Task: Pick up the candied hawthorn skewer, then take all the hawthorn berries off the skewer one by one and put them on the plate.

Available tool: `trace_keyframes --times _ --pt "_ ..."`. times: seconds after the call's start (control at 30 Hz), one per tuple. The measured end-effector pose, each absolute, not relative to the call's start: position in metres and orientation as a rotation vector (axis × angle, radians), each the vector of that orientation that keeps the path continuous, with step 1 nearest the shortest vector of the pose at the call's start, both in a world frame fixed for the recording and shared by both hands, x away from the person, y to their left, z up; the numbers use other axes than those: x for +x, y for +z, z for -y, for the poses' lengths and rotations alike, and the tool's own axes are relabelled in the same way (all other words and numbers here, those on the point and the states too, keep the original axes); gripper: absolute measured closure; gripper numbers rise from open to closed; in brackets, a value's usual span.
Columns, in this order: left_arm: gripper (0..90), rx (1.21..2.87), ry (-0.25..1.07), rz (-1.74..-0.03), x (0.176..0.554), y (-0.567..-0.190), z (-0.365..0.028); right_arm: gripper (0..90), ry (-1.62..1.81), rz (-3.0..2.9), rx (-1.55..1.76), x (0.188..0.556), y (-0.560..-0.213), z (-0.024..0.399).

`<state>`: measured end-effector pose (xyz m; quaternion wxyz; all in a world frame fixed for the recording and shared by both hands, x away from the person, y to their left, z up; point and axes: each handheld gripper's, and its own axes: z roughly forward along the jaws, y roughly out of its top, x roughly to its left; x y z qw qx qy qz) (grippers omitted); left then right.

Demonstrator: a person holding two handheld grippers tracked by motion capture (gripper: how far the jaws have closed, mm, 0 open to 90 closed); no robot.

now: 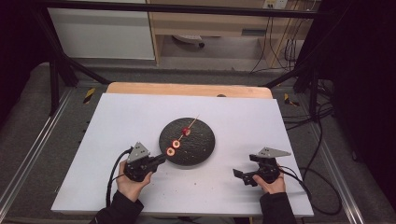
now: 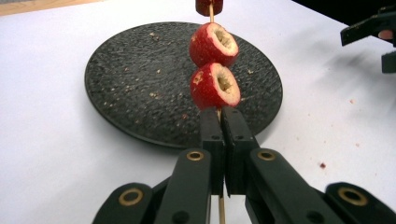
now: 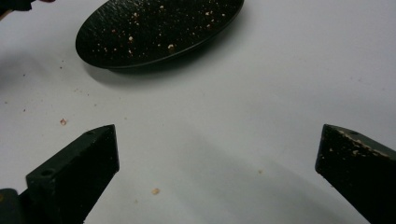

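Left gripper jaws clamped on skewer, strawberry pieces just beyond; right gripper jaws wide, empty.

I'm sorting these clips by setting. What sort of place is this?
Probably a lab recording bench, not a kitchen: a white board on a wooden table inside a black metal frame, with loose cables on the grey floor.

the white table was evenly, brightly lit from above while the surroundings fell dark. soft shadows lay beside the black plate. both gripper views were slightly soft, and the high view looked grainy.
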<state>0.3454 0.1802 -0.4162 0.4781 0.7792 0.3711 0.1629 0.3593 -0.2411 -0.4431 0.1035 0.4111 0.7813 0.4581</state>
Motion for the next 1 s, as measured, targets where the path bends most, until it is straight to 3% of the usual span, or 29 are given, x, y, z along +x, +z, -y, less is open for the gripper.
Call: trace_keyframes --times 0.77,1.0 --pt "88.1 1.87 0.402 -0.856 0.331 -0.425 -0.197 0.6 1.431 -2.274 1.194 0.378 -0.409 0.162" --pt "88.1 1.87 0.409 -0.838 0.327 -0.426 -0.192 5.6 1.525 -2.274 1.169 0.39 -0.397 0.126"
